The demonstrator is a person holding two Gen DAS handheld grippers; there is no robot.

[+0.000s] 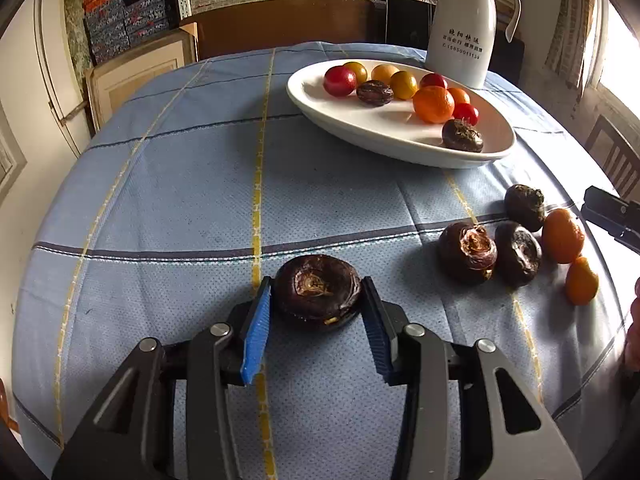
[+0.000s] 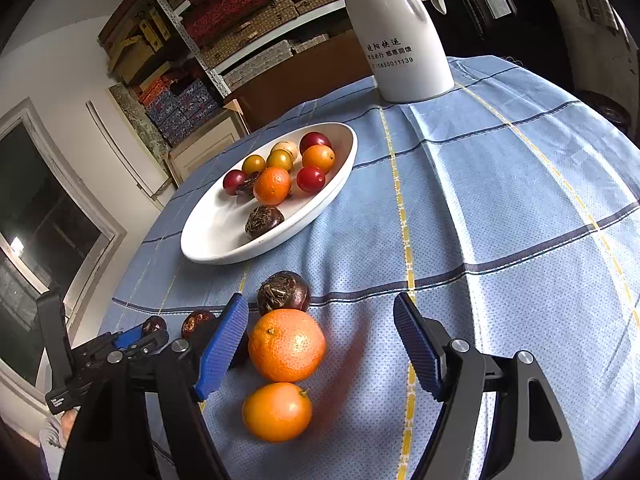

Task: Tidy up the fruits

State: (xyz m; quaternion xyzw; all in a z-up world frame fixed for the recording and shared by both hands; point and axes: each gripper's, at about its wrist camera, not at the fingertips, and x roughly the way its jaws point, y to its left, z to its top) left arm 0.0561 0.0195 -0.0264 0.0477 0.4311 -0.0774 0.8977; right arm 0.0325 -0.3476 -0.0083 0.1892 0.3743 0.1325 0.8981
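Observation:
My left gripper (image 1: pixel 316 283) is shut on a dark water chestnut (image 1: pixel 318 294) that rests on the blue checked cloth, with a blue pad against each side. My right gripper (image 2: pixel 320 300) is open around a mandarin (image 2: pixel 287 345); its left pad is close to the fruit and its right pad stands well clear. A chestnut (image 2: pixel 283 292) lies just beyond the mandarin and a smaller orange fruit (image 2: pixel 277 411) just before it. The white oval dish (image 1: pixel 320 108) behind holds several cherry tomatoes, a mandarin and two chestnuts. Two more chestnuts (image 1: pixel 467 252) lie beside the loose group.
A white thermos jug (image 1: pixel 460 40) stands behind the dish near the table's far edge. Shelves of boxes fill the back wall. A wooden chair (image 1: pixel 616 160) sits off the table's right side. The cloth drops away at the rounded table edges.

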